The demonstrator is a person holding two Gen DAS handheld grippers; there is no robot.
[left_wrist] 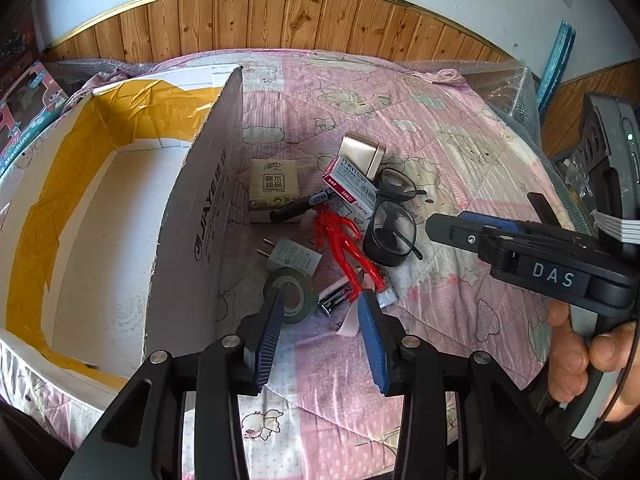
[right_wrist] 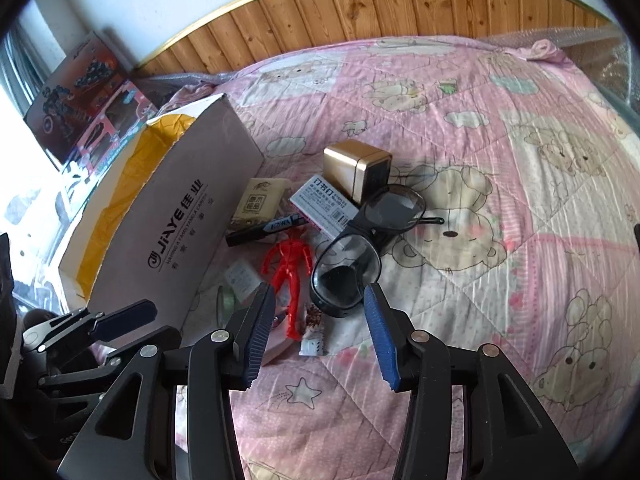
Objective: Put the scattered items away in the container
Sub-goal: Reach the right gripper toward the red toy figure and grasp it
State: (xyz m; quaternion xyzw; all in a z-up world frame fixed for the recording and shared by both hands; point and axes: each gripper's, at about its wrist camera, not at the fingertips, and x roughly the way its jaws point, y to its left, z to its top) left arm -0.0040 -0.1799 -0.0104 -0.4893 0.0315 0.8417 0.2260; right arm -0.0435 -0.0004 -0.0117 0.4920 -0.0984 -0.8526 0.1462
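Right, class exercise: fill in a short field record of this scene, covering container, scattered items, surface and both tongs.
container: open cardboard box, lying on the bed left of the pile, nothing visible inside
surface: pink cartoon-print quilt
items: red toy figure, black glasses, marker, tissue pack, staples box, gold tin, plug adapter, tape roll
items in box: none seen
left tongs: open, empty, above the tape roll
right tongs: open, empty, near the glasses
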